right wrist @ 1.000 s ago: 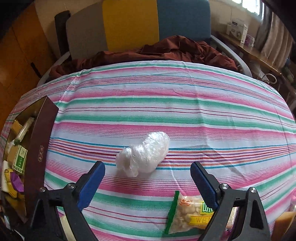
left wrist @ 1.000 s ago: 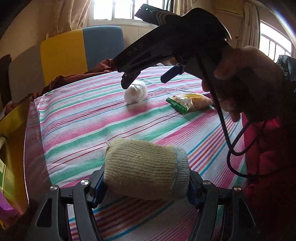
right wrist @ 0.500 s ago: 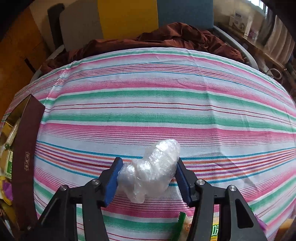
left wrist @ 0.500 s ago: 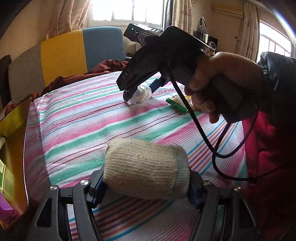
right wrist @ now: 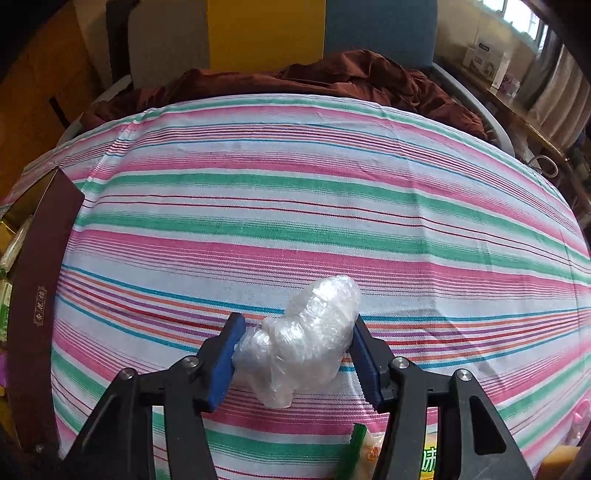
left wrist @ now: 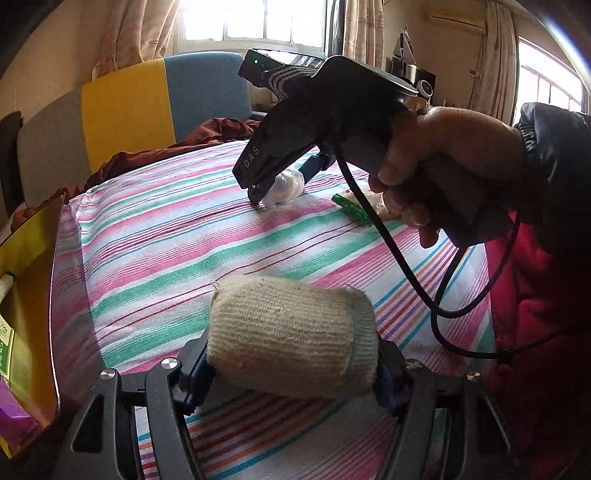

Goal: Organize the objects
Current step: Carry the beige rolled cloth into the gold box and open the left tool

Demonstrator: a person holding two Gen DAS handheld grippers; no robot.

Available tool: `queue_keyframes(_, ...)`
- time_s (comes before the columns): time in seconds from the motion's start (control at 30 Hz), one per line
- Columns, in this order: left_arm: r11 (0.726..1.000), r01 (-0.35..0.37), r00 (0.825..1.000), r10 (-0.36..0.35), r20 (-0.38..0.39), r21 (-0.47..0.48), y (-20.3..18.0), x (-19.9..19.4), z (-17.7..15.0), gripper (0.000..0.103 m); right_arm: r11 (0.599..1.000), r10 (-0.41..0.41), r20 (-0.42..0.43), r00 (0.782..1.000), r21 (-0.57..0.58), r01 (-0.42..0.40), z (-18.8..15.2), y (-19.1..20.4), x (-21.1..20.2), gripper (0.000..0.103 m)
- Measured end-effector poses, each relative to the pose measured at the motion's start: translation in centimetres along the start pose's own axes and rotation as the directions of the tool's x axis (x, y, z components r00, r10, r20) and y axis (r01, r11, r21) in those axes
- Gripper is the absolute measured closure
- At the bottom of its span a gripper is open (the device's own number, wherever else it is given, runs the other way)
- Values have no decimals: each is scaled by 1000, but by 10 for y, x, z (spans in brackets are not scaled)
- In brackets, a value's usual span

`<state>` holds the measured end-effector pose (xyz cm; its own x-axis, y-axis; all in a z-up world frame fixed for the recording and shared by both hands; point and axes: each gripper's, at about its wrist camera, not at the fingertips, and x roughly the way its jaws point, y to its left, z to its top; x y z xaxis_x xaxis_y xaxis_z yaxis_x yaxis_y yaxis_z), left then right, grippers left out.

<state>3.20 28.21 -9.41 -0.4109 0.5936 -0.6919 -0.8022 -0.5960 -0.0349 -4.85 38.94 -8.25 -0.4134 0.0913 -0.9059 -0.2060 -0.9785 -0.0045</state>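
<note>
Nearest, left view: left gripper (left wrist: 291,369) clamped on knit roll (left wrist: 291,332), blue pads pressed into both ends, jaws wide only because roll is wide. Roll carried just above striped cloth (left wrist: 177,251), tilted down toward it; probably waiting its turn for box.

Left edge, near: box (left wrist: 29,266) with gold lining, flap raised, packets inside. Likely the drop spot, since goods already sit there.

Right view, near: right gripper (right wrist: 295,350) closed down on plastic wad (right wrist: 303,339) within the last second, now steady. Pads (right wrist: 221,354) bearing on both sides of wad, film bulging forward between them. Wad down on cloth, not lifted. Steep downward aim suits a pinch from above on a low, soft lump.

Just near of wad, bottom edge of right view: snack bag (right wrist: 365,450), green seal, half hidden under right jaw. Lying loose on cloth, untouched.

Mid distance, left view: same right gripper (left wrist: 280,181) seen from side, tips down at wad (left wrist: 284,186), snack bag (left wrist: 354,206) just right of it. Hand (left wrist: 443,173) wrapped round handle, dark sleeve (left wrist: 554,155) behind, black cable (left wrist: 406,266) looping down toward a red garment (left wrist: 535,302).

Far: bare stripes, then brown fabric (right wrist: 332,81) heaped at far edge of cloth. Beyond that a chair back (right wrist: 266,33) in grey, yellow, blue. Windows and curtains (left wrist: 136,29) at rear, strong backlight.

Judgement: grasp on wad looks set; lift and carry left to box next. Film is slippery and squashy, so slip risk.
</note>
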Motion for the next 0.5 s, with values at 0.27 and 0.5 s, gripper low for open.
queue_keyframes(0.27,1000,-14,999,14,-43,-17,1,-8,0,34,1000,-11,7,1000,-14,11,0,3,0,46)
queue_keyframes(0.5,998,-22,999,19,-47,-57,3,-29,8,34,999,-18,13,1000,-26,19,-1,5,-1,46)
